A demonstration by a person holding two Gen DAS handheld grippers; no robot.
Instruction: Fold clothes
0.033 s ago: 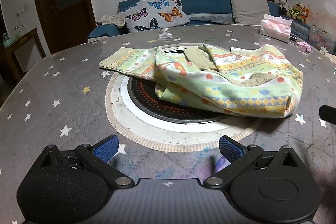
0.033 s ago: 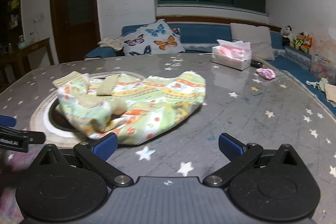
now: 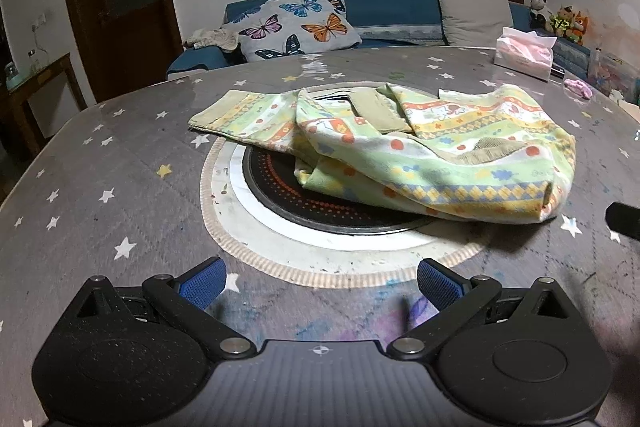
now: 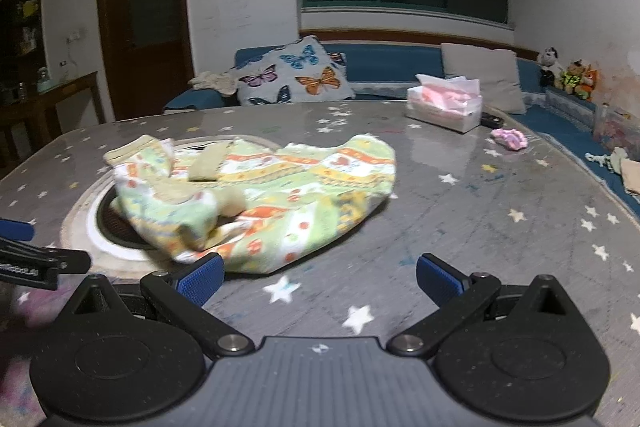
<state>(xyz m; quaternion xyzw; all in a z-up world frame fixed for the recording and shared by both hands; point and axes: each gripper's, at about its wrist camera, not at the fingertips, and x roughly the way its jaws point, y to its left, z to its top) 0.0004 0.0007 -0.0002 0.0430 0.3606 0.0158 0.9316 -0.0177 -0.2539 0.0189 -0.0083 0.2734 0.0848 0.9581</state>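
**Left wrist view: both tongs waiting wide before the garment**

I am holding the left tongs [image 3: 322, 281] spread wide and empty over the table [image 3: 120, 187]; the crumpled patterned garment [image 3: 420, 151] is lying ahead of them, slightly right, over the round inset. My right tongs [image 4: 318, 277] are gaping too, gripping nothing, with the garment [image 4: 280, 195] ahead-left, its hem near the left finger [image 4: 200, 277].

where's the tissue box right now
The tissue box sits at the far right of the starry table, beyond the patterned garment and just left of a small pink item; the left wrist view shows it far right too.
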